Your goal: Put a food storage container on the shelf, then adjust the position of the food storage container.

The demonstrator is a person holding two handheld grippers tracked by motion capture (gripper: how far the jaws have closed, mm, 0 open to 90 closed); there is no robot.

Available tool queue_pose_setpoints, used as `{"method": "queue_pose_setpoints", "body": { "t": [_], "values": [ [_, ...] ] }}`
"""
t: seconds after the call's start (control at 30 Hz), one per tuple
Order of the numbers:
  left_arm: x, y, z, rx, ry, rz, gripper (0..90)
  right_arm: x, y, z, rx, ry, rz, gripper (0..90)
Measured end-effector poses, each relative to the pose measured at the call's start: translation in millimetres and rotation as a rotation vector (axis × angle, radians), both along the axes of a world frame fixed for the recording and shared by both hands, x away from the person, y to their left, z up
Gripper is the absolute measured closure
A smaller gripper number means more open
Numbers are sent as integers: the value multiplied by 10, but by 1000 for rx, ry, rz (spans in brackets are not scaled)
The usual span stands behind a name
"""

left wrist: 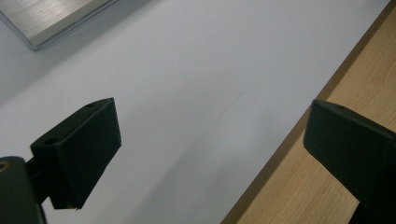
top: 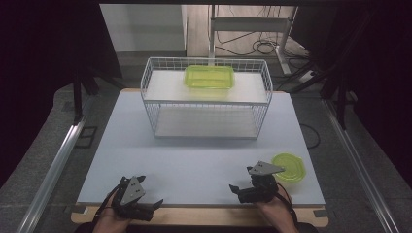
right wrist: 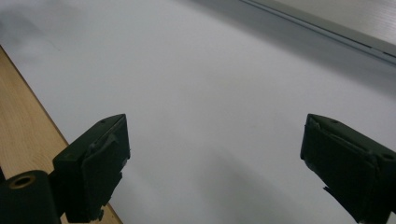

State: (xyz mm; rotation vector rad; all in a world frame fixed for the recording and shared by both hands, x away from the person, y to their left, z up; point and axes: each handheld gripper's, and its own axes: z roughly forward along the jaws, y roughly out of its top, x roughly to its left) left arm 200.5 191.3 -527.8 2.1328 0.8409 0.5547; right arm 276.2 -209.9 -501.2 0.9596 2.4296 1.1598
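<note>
Both grippers sit at the near table edge: left gripper point(top: 154, 204) jaws spread wide, holding nothing; right gripper point(top: 235, 190) likewise wide apart, empty. Round green lid point(top: 287, 167) lies on the table just right of the right gripper, untouched. Green container point(top: 209, 76) rests on the wire rack point(top: 150, 104) top shelf, well apart, so nothing looks started.

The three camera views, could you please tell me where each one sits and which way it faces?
High view: above the person's side, looking forward and down on the white table, wire rack, green container and green lid; both forearms, left hand-held gripper and right hand-held gripper show.
Left gripper view: on the left hand-held gripper, looking along its spread jaws at the table's wooden edge.
Right gripper view: on the right hand-held gripper, jaws spread, facing the tabletop.
Both gripper views share white surface and wooden edge.
</note>
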Motion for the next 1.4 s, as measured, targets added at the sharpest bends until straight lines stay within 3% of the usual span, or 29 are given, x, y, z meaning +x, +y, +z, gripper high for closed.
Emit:
{"method": "queue_pose_setpoints", "body": {
  "t": [0.2, 0.3, 0.53, 0.67, 0.77, 1.03, 1.17, 1.4],
  "values": [
    [7, -4, -10, 1, 4, -4, 41, 8, -38, 32, -20, 1, -40, 25],
    [3, -3, -5, -12, 3, -6, 40, 12, -71, 82, -30, 1, -70, 58],
    [5, -2, -9, -12, 6, -9, 40, 44, -384, 328, 6, -44, -173, 429],
    [5, -4, -10, -13, 6, -12, 39, 62, -637, 437, -39, -85, -228, 706],
    [8, -7, -13, -10, 7, -13, 39, 92, -847, 491, -30, -88, -280, 883],
    [15, -8, -23, 1, 12, -16, 40, 131, -1333, 558, -16, -104, -432, 896],
    [15, -12, -26, 9, 13, -18, 40, 175, -1489, 509, -10, -82, -478, 896],
    [16, -13, -30, 16, 13, -20, 40, 233, -1651, 415, -50, -59, -535, 895]
  ]
}}
